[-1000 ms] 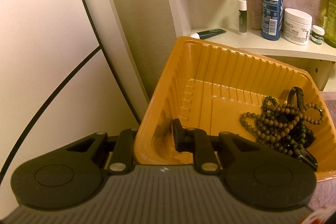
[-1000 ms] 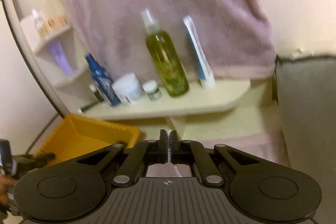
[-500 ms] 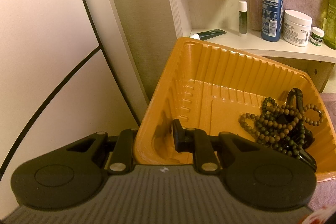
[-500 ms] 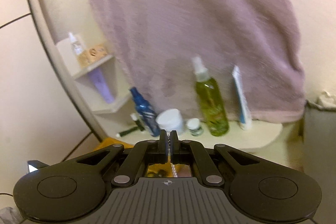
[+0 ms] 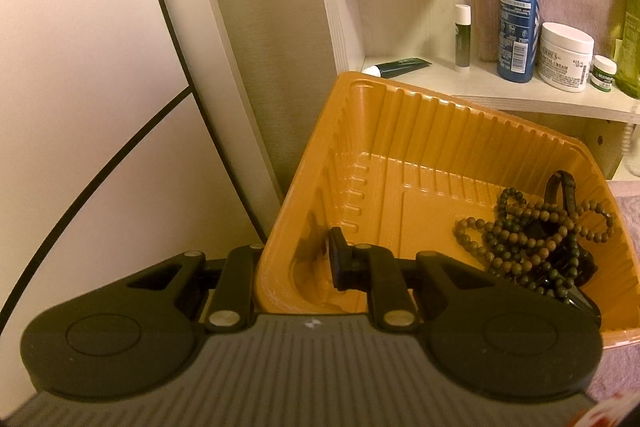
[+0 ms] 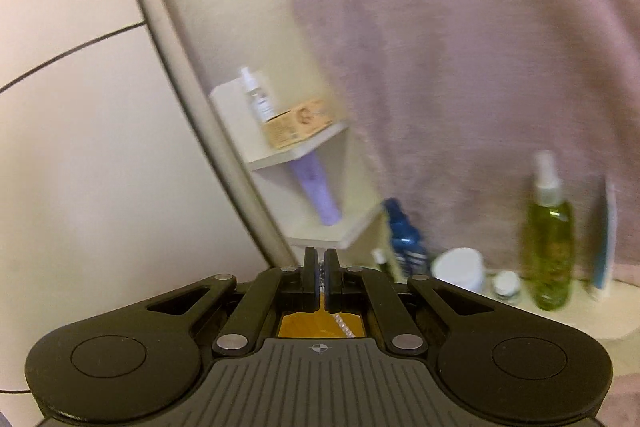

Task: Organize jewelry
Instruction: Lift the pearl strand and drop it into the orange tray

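Tray (image 5: 420, 155) orange, ribbed walls. Bead strands (image 5: 520, 231) olive-brown and dark green. Spray bottle (image 5: 517, 11) blue. Jar (image 5: 565, 55) white. Towel (image 6: 460, 47) mauve.

On the shelf in the left wrist view, the white jar (image 5: 565, 55) carries dark print whose second line reads "FACIAL CREAM"; the brand line above it is cut off, ending in "HL'S". The blue spray bottle (image 5: 517, 11) bears white lettering too small to read, plus a barcode on its white side label. The small green-labelled pot (image 5: 604, 72) has text too fine to make out. The right wrist view is too blurred for reading
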